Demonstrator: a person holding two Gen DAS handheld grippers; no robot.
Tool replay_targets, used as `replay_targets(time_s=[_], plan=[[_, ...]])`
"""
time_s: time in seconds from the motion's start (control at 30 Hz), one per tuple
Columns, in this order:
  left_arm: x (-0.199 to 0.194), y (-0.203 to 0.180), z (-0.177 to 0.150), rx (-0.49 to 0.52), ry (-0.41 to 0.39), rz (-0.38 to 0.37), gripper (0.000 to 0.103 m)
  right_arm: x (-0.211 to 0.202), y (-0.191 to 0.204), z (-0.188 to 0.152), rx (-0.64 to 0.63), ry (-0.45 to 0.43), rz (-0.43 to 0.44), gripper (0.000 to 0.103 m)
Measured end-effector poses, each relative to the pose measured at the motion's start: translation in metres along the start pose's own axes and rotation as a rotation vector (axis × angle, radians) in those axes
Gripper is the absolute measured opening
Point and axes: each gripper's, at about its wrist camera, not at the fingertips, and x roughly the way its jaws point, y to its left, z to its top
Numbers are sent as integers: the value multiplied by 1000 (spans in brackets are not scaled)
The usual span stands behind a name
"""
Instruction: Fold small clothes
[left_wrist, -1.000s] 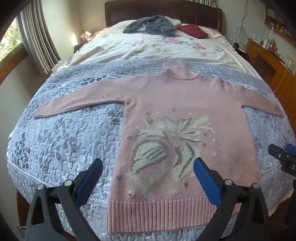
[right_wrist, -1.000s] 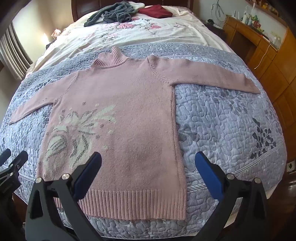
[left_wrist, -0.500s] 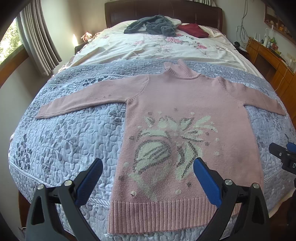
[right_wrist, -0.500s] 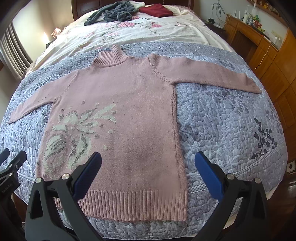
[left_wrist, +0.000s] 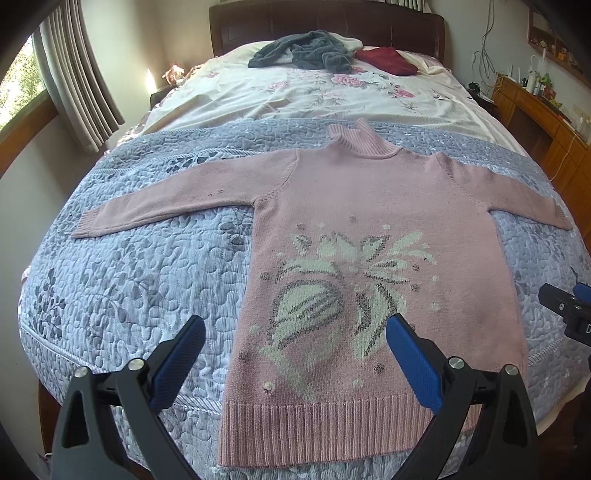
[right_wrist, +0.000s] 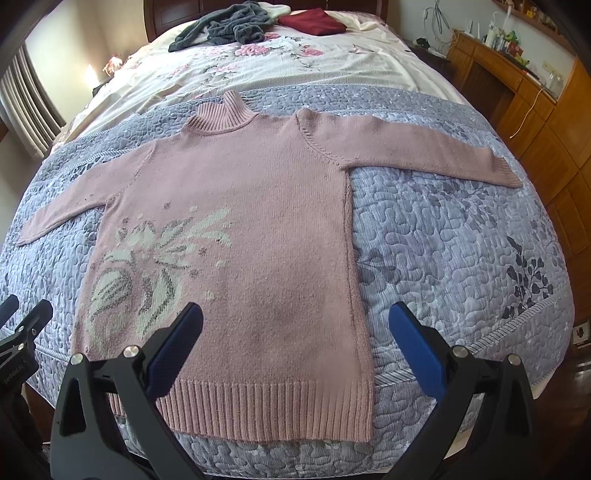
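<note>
A pink knit turtleneck sweater with a cream and grey flower motif lies flat, front up, on the grey quilt, both sleeves stretched out sideways; the right wrist view shows the same sweater. My left gripper hovers open above the lower left part of the sweater, near the ribbed hem. Over the hem at the lower right, my right gripper is also open. Neither holds anything. Each gripper shows at the edge of the other's view.
The grey quilted bedspread covers the near half of the bed, a floral sheet the far half. A grey garment and a dark red one lie by the headboard. A wooden cabinet stands to the right, curtains to the left.
Both grippers have drawn back and risen slightly, so the sweater's hem sits a little higher in each view. The sweater itself has not moved.
</note>
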Motion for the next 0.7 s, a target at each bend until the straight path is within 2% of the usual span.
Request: replay_targets(time_s=[0.2,0.4,0.7], plan=[[0,1,0,-1,2,4,99,-4,3,2,-41,-14,-72,100],[0,1,0,4,-2,6,99,-3,2,2,2,8,18,100],[-2,0,1,2,-14,-4,99,-3,1,3,5,21,18,100]])
